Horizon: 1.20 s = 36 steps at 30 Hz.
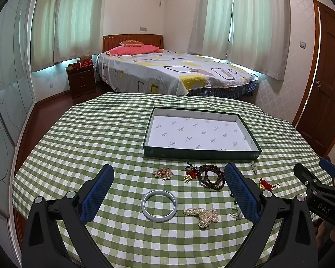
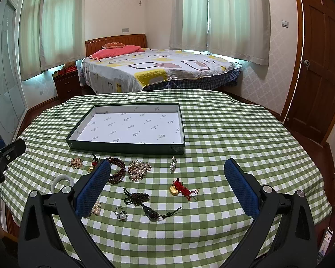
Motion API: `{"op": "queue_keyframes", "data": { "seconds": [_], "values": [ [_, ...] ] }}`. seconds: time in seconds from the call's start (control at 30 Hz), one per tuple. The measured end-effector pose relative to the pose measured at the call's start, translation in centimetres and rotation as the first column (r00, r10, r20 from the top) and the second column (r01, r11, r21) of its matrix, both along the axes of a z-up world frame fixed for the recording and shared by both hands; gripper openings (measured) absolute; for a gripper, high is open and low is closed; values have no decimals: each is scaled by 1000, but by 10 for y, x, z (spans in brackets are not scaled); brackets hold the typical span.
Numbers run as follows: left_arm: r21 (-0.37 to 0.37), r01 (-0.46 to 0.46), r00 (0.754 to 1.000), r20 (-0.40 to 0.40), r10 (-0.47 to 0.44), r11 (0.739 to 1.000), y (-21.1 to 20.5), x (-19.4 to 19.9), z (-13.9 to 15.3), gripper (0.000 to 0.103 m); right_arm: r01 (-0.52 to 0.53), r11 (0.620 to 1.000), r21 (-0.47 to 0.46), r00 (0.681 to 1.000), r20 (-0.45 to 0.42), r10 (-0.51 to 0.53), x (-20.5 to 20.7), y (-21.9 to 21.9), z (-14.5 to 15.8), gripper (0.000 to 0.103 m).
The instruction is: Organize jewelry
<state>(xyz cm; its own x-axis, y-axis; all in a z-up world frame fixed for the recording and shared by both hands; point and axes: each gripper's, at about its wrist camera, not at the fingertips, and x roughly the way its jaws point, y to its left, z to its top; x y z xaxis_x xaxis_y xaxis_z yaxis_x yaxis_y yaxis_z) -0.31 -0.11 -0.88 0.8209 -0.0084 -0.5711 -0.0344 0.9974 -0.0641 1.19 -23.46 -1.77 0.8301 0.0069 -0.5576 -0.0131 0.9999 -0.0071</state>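
Note:
An empty dark green tray (image 1: 201, 154) (image 2: 125, 147) with a white printed lining sits on the checked table. Jewelry lies loose in front of it: a pale bangle (image 1: 158, 205), a pearl bracelet (image 1: 203, 215), dark wooden beads (image 1: 210, 176) (image 2: 117, 172), a pearl brooch (image 2: 138, 170), a red knot charm with a gold ingot (image 2: 182, 188), a dark cord pendant (image 2: 143, 203), a pearl ring (image 2: 121, 214). My left gripper (image 1: 168, 174) is open above the bangle. My right gripper (image 2: 167, 169) is open above the charm and pendant.
The round table has a green checked cloth (image 1: 89, 138); its edge drops off all around. A bed (image 1: 167, 71), a nightstand (image 1: 81, 81) and a wooden door (image 2: 319, 67) stand beyond. My right gripper's body shows at the left wrist view's right edge (image 1: 319, 189).

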Motion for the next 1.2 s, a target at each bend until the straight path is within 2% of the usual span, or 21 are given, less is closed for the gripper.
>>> {"op": "queue_keyframes", "data": {
  "seconds": [0.67,0.9,1.2],
  "values": [
    [-20,-8,1000,-9,8,1000,7,7,-6,96,-7,1000,6,1000,-15,7,1,5,-10,99],
    [-61,-9,996,-89,3,998,19,22,-29,96,-13,1000,27,997,-77,15,15,1,-34,99],
    [-25,15,972,-235,-21,1000,17,40,-80,96,-20,998,54,986,-162,28,31,-2,-65,99]
  ]
}}
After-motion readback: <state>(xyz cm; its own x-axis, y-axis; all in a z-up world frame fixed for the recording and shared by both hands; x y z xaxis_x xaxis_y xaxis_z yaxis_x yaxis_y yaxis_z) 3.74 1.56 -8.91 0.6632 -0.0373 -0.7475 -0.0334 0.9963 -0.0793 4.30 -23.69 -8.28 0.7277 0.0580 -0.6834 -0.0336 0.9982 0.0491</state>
